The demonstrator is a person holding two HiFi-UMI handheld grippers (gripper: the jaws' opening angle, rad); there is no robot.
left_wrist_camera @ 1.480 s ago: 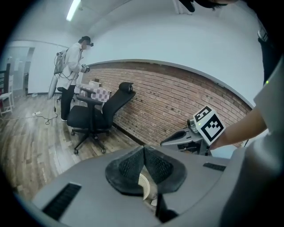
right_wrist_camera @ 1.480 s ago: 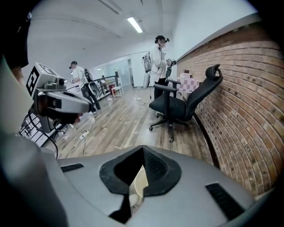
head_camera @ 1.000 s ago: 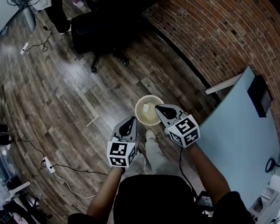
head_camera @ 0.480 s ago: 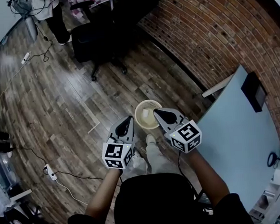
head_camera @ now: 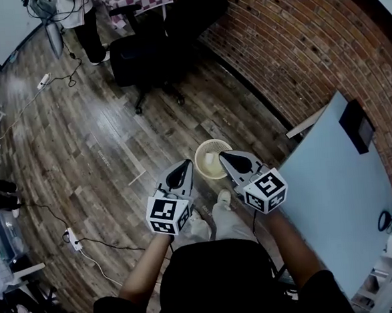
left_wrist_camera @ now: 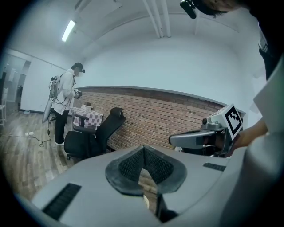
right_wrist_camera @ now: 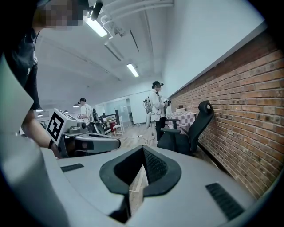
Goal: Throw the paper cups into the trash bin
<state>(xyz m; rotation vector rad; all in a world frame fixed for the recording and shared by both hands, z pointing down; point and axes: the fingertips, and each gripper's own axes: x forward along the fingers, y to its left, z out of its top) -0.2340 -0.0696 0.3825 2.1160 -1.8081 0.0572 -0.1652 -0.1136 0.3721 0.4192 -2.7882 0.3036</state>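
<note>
Jaws together and empty, the left gripper [head_camera: 184, 166] and right gripper [head_camera: 224, 156] hover over the trash bin [head_camera: 201, 167] on the wooden floor [head_camera: 101, 146], a paper cup [head_camera: 212, 160] lying inside; further cups should be released squarely above its mouth.

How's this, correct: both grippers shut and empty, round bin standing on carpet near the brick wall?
Not carpet: the head view shows the bin on a wooden floor. Left gripper and right gripper shut and empty, brick wall nearby, as stated.

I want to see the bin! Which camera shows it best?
The head view: the whole round bin shows from above. The left gripper view shows at most a pale sliver; the right gripper view none.
</note>
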